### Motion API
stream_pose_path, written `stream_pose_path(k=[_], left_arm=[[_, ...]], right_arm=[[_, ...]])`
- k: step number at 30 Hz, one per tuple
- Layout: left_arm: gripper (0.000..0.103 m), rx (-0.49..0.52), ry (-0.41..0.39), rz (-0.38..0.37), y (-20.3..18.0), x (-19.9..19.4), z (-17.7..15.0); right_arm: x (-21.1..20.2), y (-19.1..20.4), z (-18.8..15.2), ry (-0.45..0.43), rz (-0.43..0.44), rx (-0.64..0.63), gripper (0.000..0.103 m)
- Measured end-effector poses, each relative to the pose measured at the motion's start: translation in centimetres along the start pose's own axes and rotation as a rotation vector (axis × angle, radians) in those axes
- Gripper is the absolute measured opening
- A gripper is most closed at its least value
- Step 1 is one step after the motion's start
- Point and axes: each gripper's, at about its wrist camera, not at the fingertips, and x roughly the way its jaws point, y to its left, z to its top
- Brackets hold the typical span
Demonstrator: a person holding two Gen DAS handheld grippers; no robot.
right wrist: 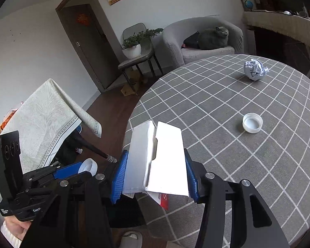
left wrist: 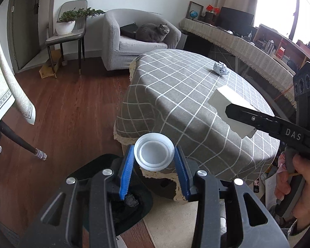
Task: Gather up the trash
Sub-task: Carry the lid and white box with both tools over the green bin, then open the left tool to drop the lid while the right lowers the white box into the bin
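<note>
Left gripper [left wrist: 154, 155] clamps a white plastic lid [left wrist: 154, 154] by its rim, blue fingers [left wrist: 127, 169] pressed on either side at 9 and 3 o'clock of the disc. Right gripper [right wrist: 154, 173] is clenched on a flattened white carton [right wrist: 157, 161], red print showing at its lower edge. Both loads hang off the near edge of the table [left wrist: 186, 95], which wears a grey checked cloth. In the left wrist view a black bin [left wrist: 134, 208] sits on the floor directly beneath the left gripper, at 6 o'clock, with a dark crumpled wad already inside. Two pieces remain on the table in the right wrist view: a crumpled paper ball [right wrist: 254, 70] at 1 o'clock, and a second white cap [right wrist: 252, 122] at 3 o'clock, well apart from each other. Step in hand appears to be carrying both items to the bin. To do it well: centre the lid over the bin mouth before letting go, since a light disc may glance off the rim and roll across the wood floor; bring the carton in long edge down so it slips in rather than bridging the opening; release one hand at a time so the grippers do not collide. A grey cat [left wrist: 153, 32] on the armchair at 12 o'clock is well clear.
</note>
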Motion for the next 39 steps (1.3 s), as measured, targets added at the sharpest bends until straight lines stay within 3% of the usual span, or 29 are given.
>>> stream_pose_path(k=[6, 16, 25, 32, 34, 39], left_arm=[[0.042, -0.033, 0.033, 0.038, 2.5, 0.5, -1.1], [0.042, -0.074, 0.187, 0.110, 7.1, 4.4, -4.7], [0.042, -0.066, 0.296, 0.139, 9.0, 7.4, -7.9], [0.042, -0.088, 0.297, 0.152, 10.7, 8.1, -8.4], [0.052, -0.096, 0.285, 0.155, 11.2, 8.1, -8.4], [0.057, -0.098, 0.278, 0.171, 12.2, 7.7, -8.5]], right_arm=[[1.4, 2.9, -0.6, 0.041, 0.040, -0.058, 0.051], [4.2, 6.3, -1.5, 0.119, 0.088, -0.129, 0.051], [6.6, 8.8, -1.8, 0.166, 0.117, -0.151, 0.051], [7.8, 9.6, -2.4, 0.193, 0.121, -0.162, 0.051], [8.2, 9.8, -2.5, 0.198, 0.122, -0.166, 0.051], [9.4, 10.4, -2.8, 0.223, 0.127, -0.174, 0.051]])
